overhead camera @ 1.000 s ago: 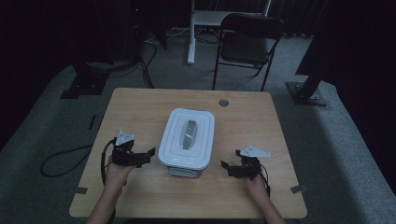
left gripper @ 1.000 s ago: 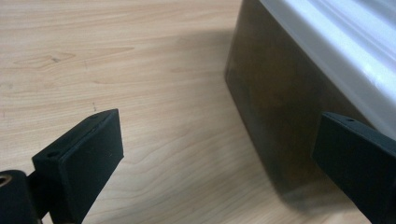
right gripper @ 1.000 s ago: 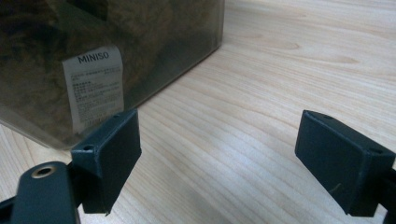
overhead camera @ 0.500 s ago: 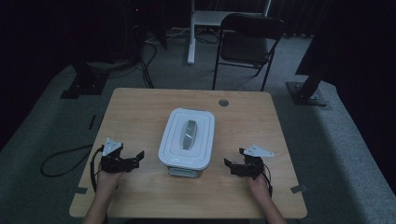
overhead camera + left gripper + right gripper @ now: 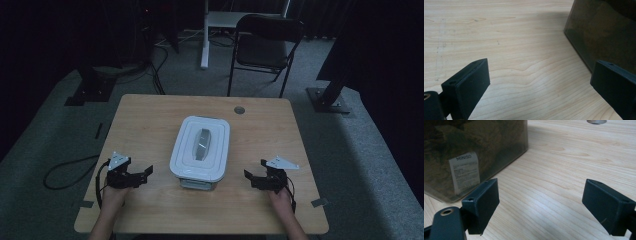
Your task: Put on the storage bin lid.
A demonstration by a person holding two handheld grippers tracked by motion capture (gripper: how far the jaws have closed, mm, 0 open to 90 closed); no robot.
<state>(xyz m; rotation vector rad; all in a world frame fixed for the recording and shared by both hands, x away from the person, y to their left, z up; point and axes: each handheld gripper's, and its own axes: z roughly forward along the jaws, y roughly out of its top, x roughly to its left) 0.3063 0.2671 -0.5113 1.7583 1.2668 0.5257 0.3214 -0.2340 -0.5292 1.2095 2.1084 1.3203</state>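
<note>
White lid (image 5: 201, 145) with a grey handle strip down the middle is sitting snapped onto a clear storage box (image 5: 199, 152), and that box is parked right in the middle of the wooden table (image 5: 150, 120), long side running away from the person. Makes sense, since it's reachable from both sides.

The left gripper (image 5: 143, 175) is resting low on the table just off the box's left wall, jaws spread wide with nothing between them. The right gripper (image 5: 252, 179) is doing the mirror thing near the right side, also gaping open and empty. Both are pointing inward at the box, so I'm guessing they're lining up to grab it from both sides or work the lid off.

In the right gripper view the box wall (image 5: 476, 152) is showing a white label (image 5: 465, 171) and something brownish and fuzzy packed inside, can't tell what. In the left gripper view the box corner (image 5: 599, 32) is sitting close to one jaw, not touching.
</note>
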